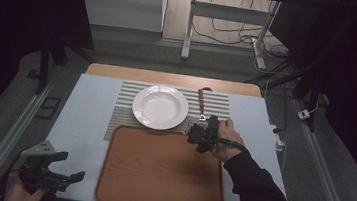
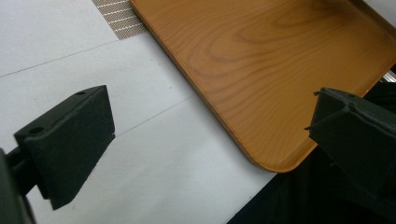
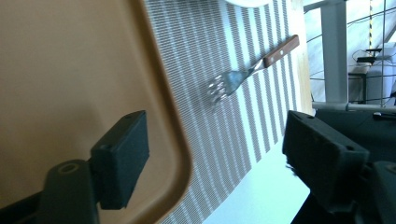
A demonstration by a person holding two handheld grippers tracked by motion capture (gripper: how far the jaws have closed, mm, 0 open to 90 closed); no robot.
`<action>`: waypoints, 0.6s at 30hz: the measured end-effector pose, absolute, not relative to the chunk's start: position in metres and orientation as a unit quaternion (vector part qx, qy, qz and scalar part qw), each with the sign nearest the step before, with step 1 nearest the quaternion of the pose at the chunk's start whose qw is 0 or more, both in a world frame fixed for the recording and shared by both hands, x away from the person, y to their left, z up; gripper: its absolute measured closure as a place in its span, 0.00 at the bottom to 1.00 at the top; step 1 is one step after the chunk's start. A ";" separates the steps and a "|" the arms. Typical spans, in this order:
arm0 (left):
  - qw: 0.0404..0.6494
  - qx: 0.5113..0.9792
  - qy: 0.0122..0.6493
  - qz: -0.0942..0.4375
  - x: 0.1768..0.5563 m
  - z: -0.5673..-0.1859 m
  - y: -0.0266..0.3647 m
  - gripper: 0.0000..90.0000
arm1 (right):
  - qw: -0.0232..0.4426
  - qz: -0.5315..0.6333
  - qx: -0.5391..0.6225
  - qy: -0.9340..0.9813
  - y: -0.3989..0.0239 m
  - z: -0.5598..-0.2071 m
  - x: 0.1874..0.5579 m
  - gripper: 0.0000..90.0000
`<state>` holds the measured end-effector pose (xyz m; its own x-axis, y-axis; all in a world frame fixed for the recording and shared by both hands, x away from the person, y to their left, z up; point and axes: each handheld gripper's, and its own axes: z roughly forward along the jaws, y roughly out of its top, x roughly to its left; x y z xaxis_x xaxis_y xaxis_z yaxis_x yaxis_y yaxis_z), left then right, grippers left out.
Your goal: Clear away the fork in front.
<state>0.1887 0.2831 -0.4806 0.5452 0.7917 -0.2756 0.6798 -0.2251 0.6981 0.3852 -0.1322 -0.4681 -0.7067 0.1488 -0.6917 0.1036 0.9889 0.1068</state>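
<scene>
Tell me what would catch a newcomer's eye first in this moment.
Most striking is the white plate, bright against the striped placemat at the table's far middle, with the bare wooden tray just in front of it. Next, the right gripper hovers open near the wooden-handled fork beside the plate, while the left gripper waits open at the near left corner.

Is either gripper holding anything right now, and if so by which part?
Nothing is held. The right gripper is open, short of the fork on the striped mat; the left gripper is open near the wooden tray corner.
</scene>
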 end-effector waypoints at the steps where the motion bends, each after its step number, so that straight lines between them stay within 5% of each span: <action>1: 0.406 0.779 0.472 0.069 0.189 -0.481 0.283 0.00 | 0.377 0.028 0.070 0.923 -0.132 -0.468 0.389 0.28; 18: 0.408 0.778 0.473 0.066 0.188 -0.481 0.284 0.00 | 0.361 -0.012 0.046 0.931 -0.125 -0.493 0.430 0.41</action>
